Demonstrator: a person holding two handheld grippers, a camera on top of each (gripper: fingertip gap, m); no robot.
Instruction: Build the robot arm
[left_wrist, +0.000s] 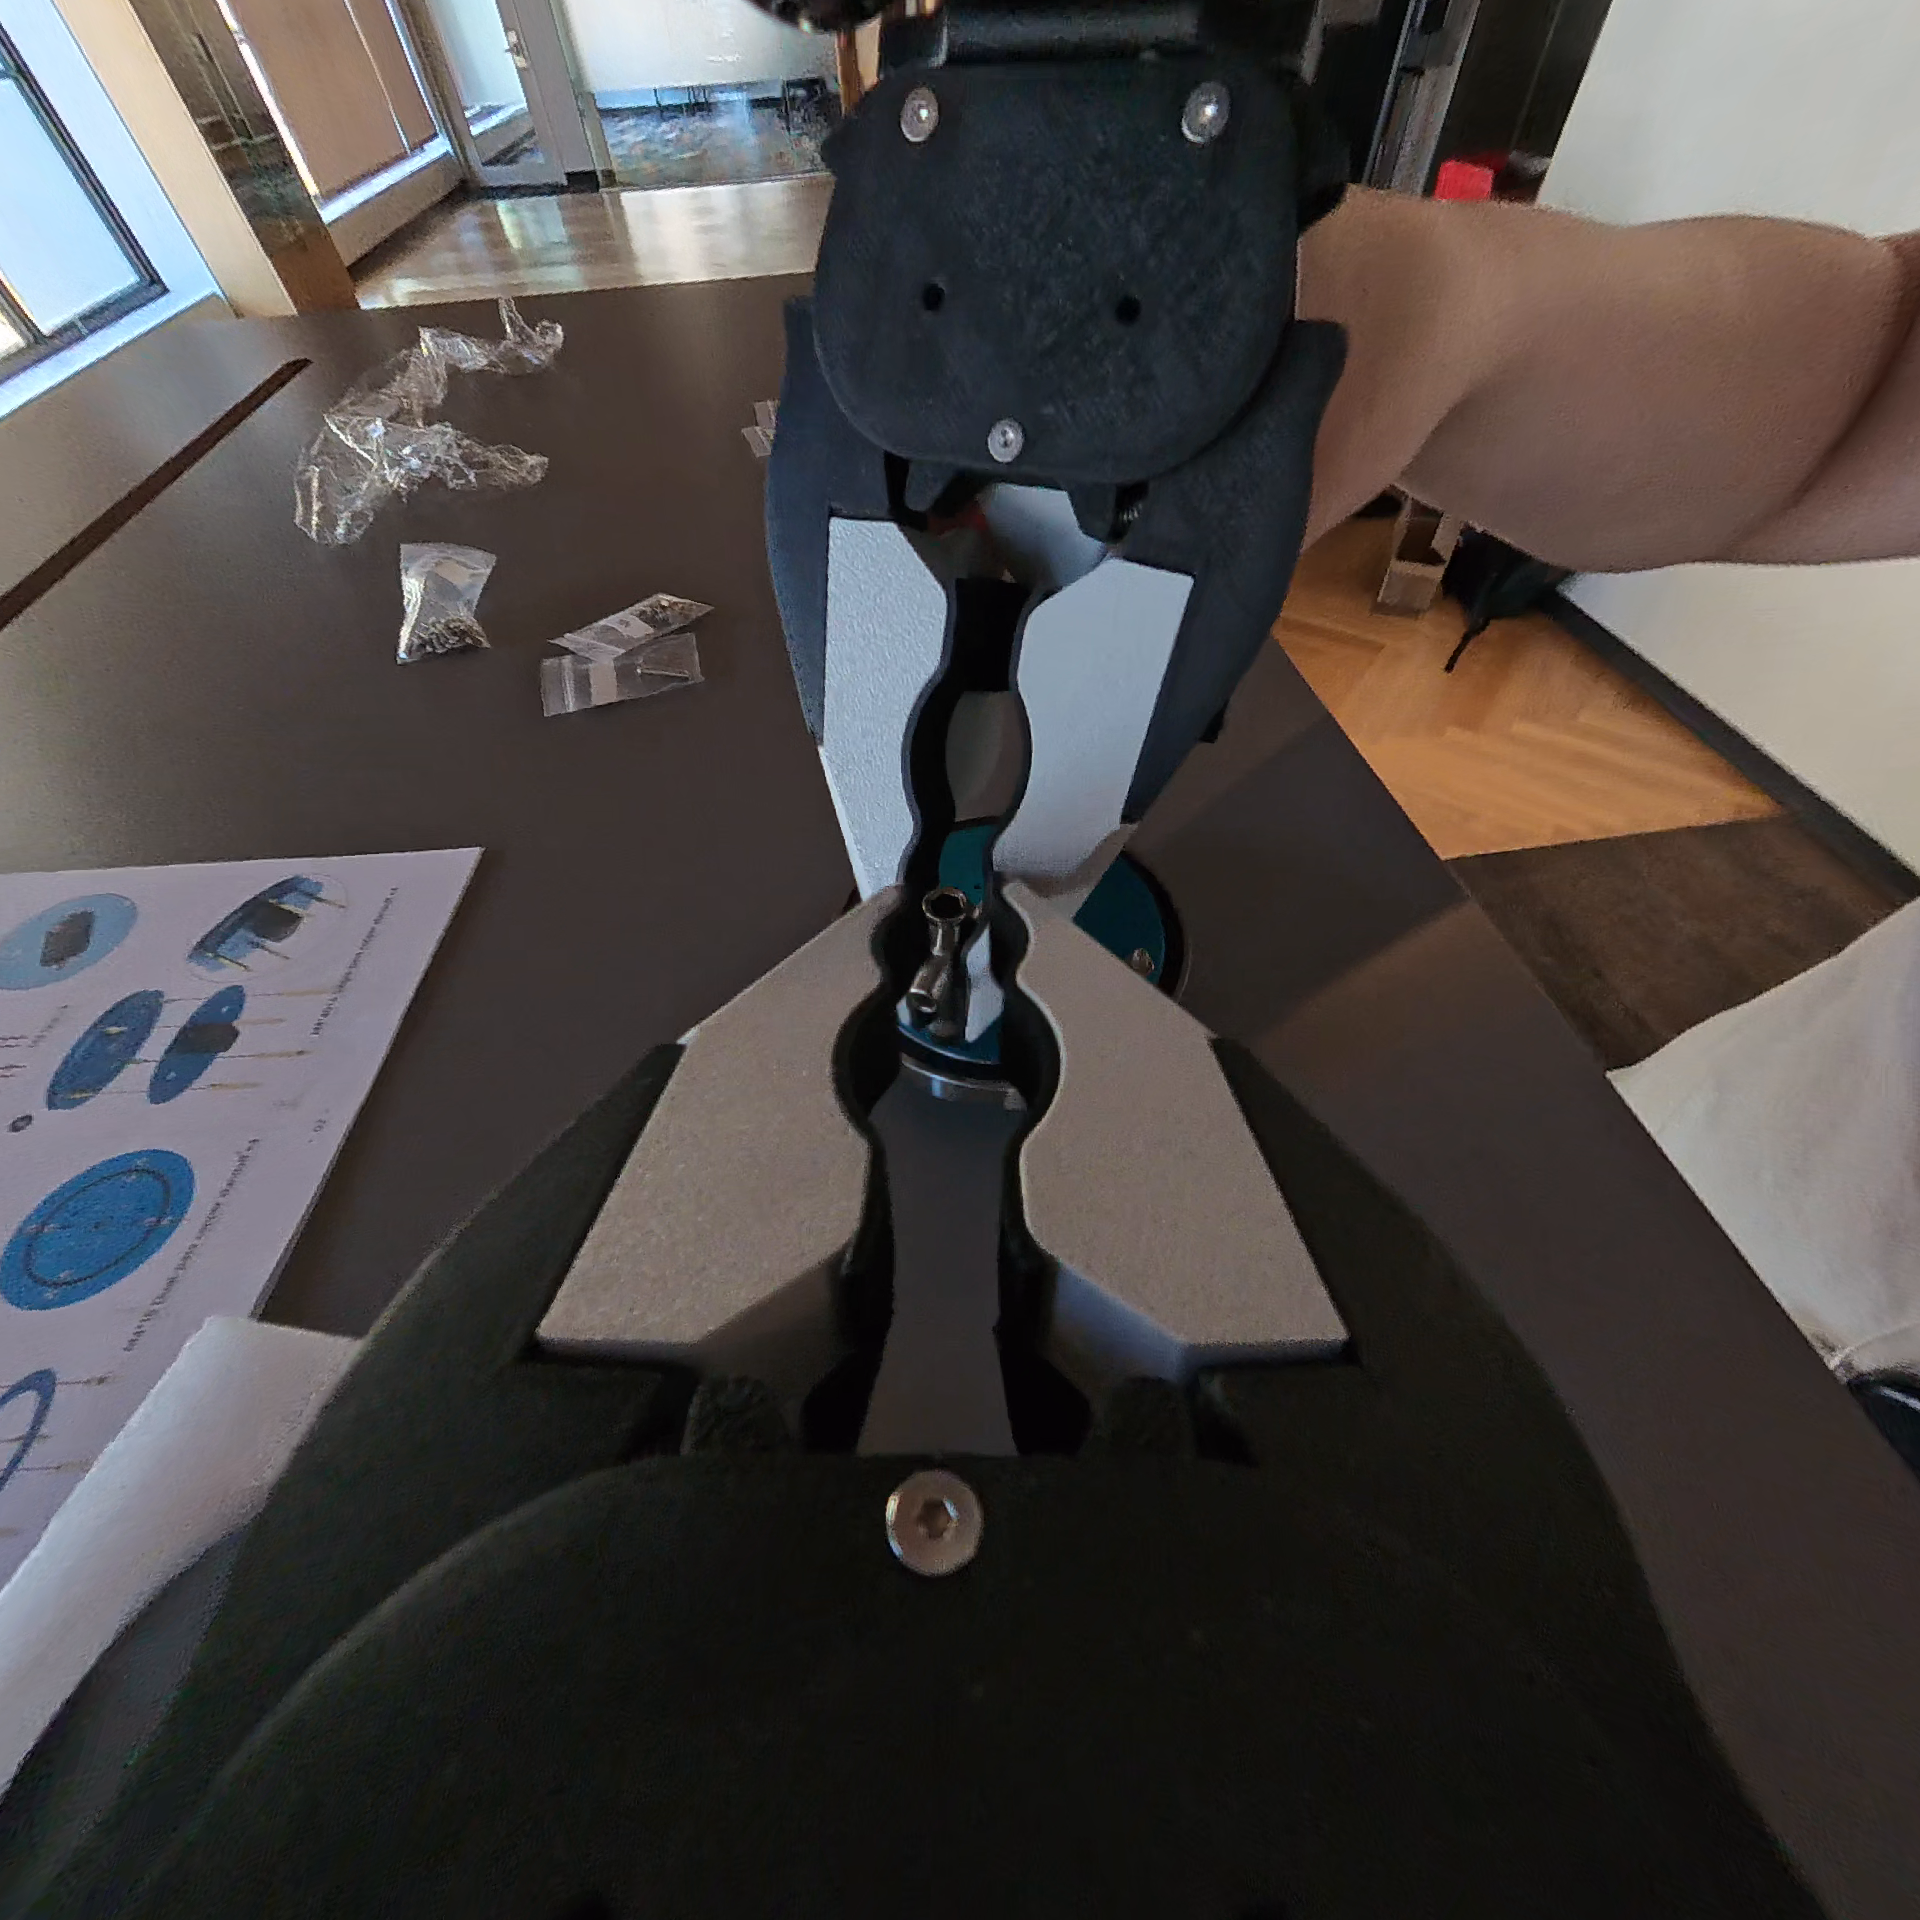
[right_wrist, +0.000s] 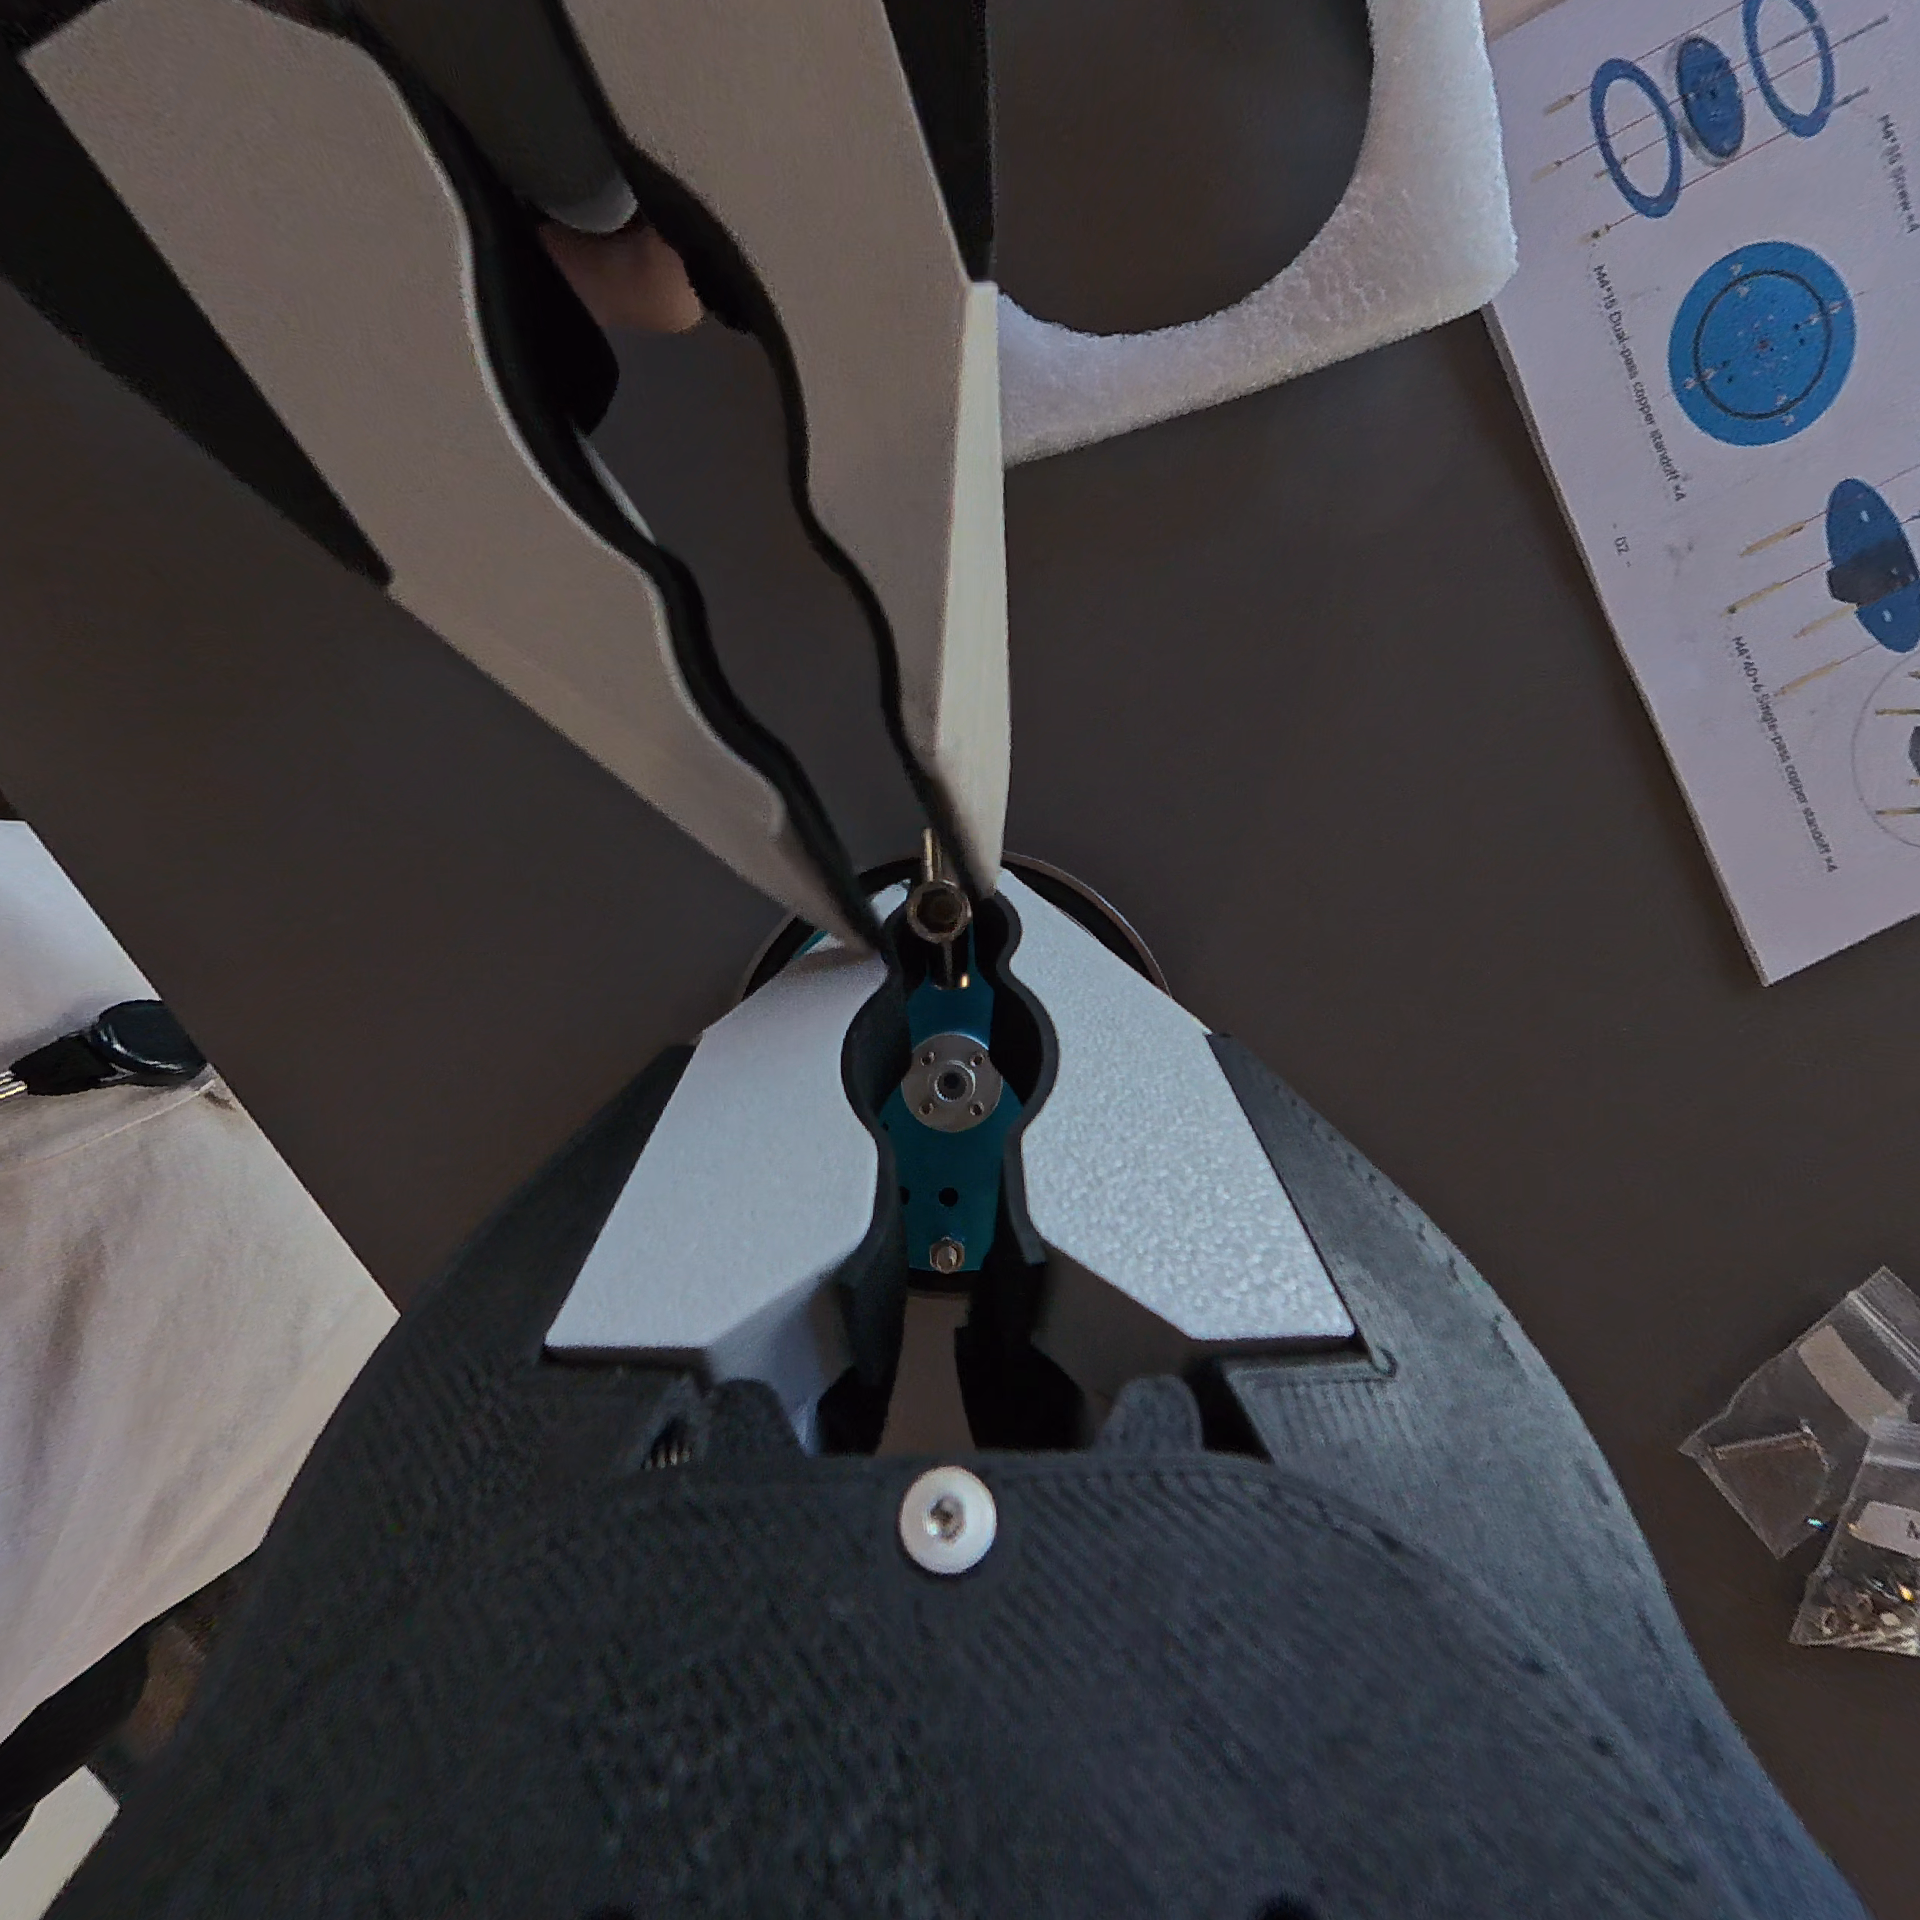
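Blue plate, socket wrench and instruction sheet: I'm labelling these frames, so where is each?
Blue plate (right_wrist: 940, 1143), right wrist view, face below the hub.
Socket wrench (left_wrist: 940, 961), left wrist view, its shaft.
Instruction sheet (left_wrist: 208, 1049), left wrist view, printed middle.

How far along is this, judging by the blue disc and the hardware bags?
Done: a silver hub and one small stud sit on the blue disc. In hand: the left hand-held gripper pinches a small metal socket tool at the disc's edge, and the right hand-held gripper points down over the disc. Left: hardware bags on the table hold unused parts.
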